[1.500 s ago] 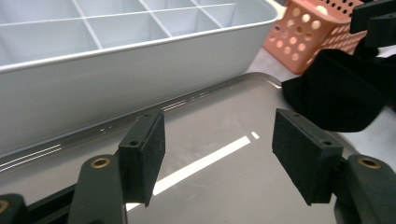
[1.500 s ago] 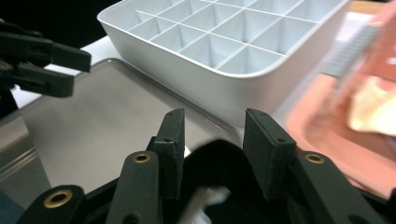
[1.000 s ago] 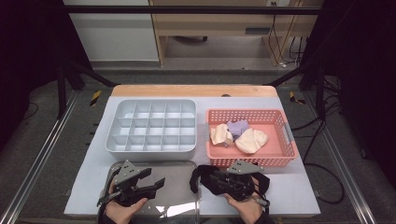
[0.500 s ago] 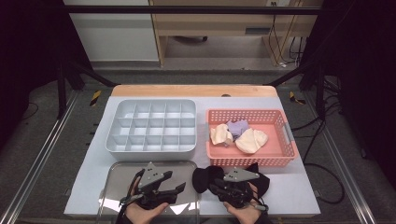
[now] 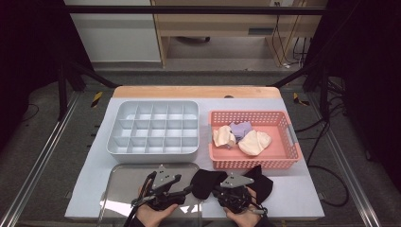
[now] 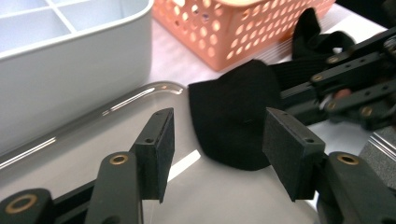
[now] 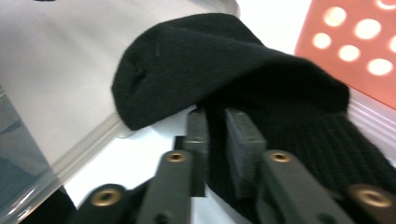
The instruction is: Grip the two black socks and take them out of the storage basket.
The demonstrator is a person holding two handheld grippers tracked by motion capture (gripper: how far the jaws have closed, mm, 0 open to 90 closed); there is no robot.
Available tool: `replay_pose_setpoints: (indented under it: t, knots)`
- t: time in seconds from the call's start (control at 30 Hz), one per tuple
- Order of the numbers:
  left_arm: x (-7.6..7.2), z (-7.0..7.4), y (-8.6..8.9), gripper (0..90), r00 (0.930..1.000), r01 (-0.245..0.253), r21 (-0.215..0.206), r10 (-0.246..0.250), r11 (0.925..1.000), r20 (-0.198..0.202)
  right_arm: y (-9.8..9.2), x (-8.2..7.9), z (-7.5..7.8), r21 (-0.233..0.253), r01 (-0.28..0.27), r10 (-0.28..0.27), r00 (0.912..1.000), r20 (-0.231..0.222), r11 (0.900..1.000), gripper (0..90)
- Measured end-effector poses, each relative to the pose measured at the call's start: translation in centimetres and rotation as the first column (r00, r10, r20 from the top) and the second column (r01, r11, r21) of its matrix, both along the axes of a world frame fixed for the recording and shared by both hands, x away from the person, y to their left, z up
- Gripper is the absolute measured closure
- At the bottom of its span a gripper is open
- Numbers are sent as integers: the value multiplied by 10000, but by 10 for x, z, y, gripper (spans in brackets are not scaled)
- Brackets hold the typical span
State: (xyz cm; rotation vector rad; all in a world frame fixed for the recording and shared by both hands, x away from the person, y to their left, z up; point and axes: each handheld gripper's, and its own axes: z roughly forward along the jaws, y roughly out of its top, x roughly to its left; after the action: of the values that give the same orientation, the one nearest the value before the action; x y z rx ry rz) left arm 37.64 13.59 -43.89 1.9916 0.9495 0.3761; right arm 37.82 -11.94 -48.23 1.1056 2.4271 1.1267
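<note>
Right gripper view: right tool [image 7: 215, 140] pinching soft black knitted sock [image 7: 224, 70]; left tool [image 6: 224, 144] spread just short of its toe. Sorting barely begun, sock unplaced.

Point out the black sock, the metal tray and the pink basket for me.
Black sock [image 6: 233, 126], left gripper view, its rounded toe end.
Metal tray [image 5: 124, 189], high view, bare left part.
Pink basket [image 5: 250, 163], high view, its near wall.

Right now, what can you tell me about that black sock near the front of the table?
The black sock looks knitted and soft, ribbed toward one end. It lies crumpled at the table's front edge, its rounded end draped over the metal tray rim. The right tool pinches a fold of it; the left tool stands open just short of it.
</note>
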Motion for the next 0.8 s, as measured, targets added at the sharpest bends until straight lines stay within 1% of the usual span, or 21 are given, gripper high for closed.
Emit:
replay_pose_setpoints:
  t: [0.03, 0.07, 0.1, 0.17, 0.27, 0.33, 0.4, 0.43, 0.5, 0.53, 0.57, 0.6, 0.63, 0.67, 0.7, 0.8]
  knots:
    - [0, 0, 2, 443, 10000, -19, 32, 19, 10000, -7, -1, 1, 0, 7, 93, -93, 9999, -114, 10000, 865]
    - [1, -1, 4, 445, 10000, -81, 16, 81, 10000, 23, -2, 1, 0, 80, 73, -71, 9998, -167, 9999, 875]
    - [1, -1, 6, 445, 9999, -122, 8, 122, 9999, 19, -2, 2, 1, 86, 73, -71, 9996, -276, 9999, 882]
    - [2, -1, 11, 446, 9997, -253, -83, 253, 9996, 20, -3, 2, 2, 51, 4, -2, 9994, -354, 10000, 891]
    - [3, -2, 18, 446, 9991, -413, -92, 413, 9991, 10, -8, 0, 7, 68, -139, 142, 9989, -440, 9999, 893]
    - [4, -3, 24, 446, 9985, -551, -119, 550, 9984, -49, -15, -1, 11, 310, -345, 360, 9981, -499, 9989, 893]
    - [5, -4, 28, 446, 9980, -627, -97, 626, 9980, -56, -24, -4, 13, 444, -479, 502, 9974, -513, 9979, 892]
    - [5, -4, 30, 446, 9975, -699, -171, 697, 9974, -94, -27, -5, 14, 460, -447, 470, 9976, -515, 9979, 892]
    - [4, -4, 36, 446, 9967, -807, -175, 806, 9966, -79, -35, -8, 14, 486, -398, 428, 9971, -626, 9980, 889]
    - [4, -5, 38, 445, 9964, -843, -208, 841, 9962, -111, -38, -10, 13, 369, -300, 322, 9976, -613, 9989, 888]
    - [3, -5, 41, 444, 9959, -896, -231, 893, 9957, -131, -41, -10, 12, 262, -246, 265, 9971, -720, 9994, 885]
    - [3, -6, 44, 443, 9954, -949, -234, 945, 9952, -164, -42, -11, 10, 202, -202, 218, 9966, -798, 9996, 879]
    - [3, -7, 47, 442, 9954, -951, -155, 949, 9954, -113, -43, -11, 8, 242, -121, 141, 9966, -812, 9996, 872]
    - [2, -8, 50, 441, 9947, -1015, -181, 1011, 9947, -185, -43, -11, 8, 284, -128, 150, 9969, -770, 9995, 859]
    - [2, -9, 52, 440, 9944, -1036, -210, 1032, 9944, -209, -42, -12, 9, 376, -77, 100, 9980, -617, 9993, 828]
    - [1, -9, 60, 438, 9930, -1170, -264, 1166, 9928, -175, -40, -13, 14, 741, -74, 82, 9999, -107, 9972, 776]
